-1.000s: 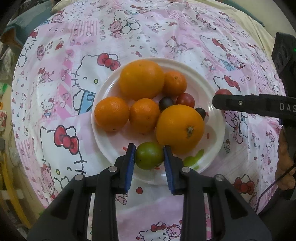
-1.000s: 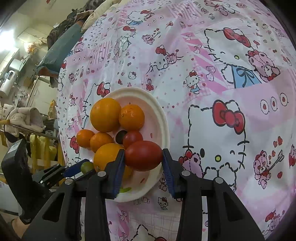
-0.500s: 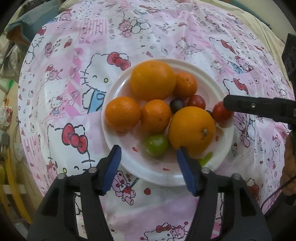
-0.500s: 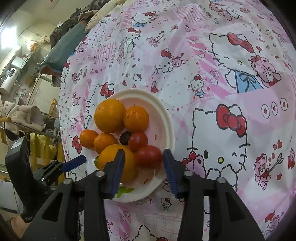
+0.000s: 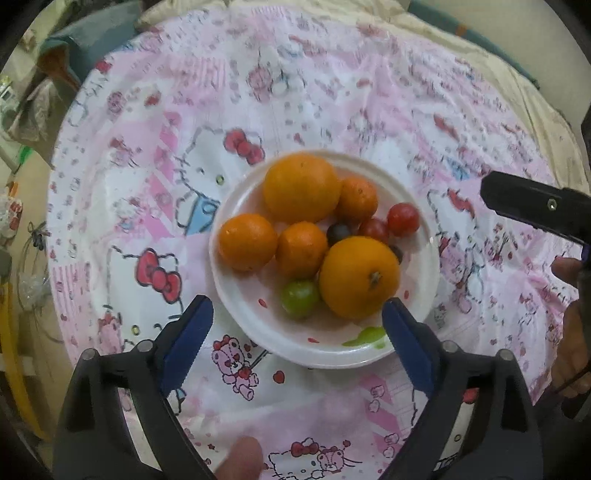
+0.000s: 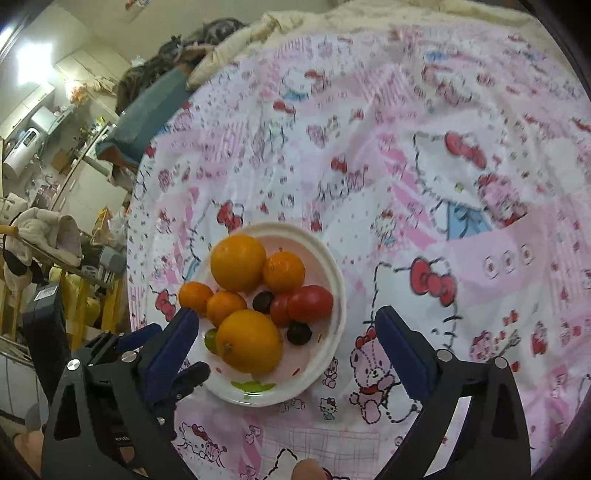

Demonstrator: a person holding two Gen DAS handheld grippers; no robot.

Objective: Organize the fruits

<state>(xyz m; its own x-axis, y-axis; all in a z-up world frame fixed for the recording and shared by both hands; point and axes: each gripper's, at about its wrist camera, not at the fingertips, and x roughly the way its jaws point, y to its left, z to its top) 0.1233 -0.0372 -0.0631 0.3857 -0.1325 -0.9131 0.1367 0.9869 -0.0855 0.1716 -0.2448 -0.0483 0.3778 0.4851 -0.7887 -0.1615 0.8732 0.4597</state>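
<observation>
A pink-and-white cartoon-cat tablecloth [image 5: 155, 206] covers the round table. Past its far edge lies a cream quilt [image 6: 332, 22], with a blue-grey cushion [image 6: 147, 118] just left of it. Far left, a white appliance [image 6: 22, 147] sits among clutter, and a beige garment [image 6: 40, 232] hangs over a yellow rack [image 6: 107, 314].

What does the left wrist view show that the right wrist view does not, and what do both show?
Only the left wrist view shows the green fruit whole; the other view half hides it. Only the right wrist view shows the cluttered room beside the table. Both show the white plate of oranges and tomatoes, and both grippers, left gripper and right gripper, open and empty.
</observation>
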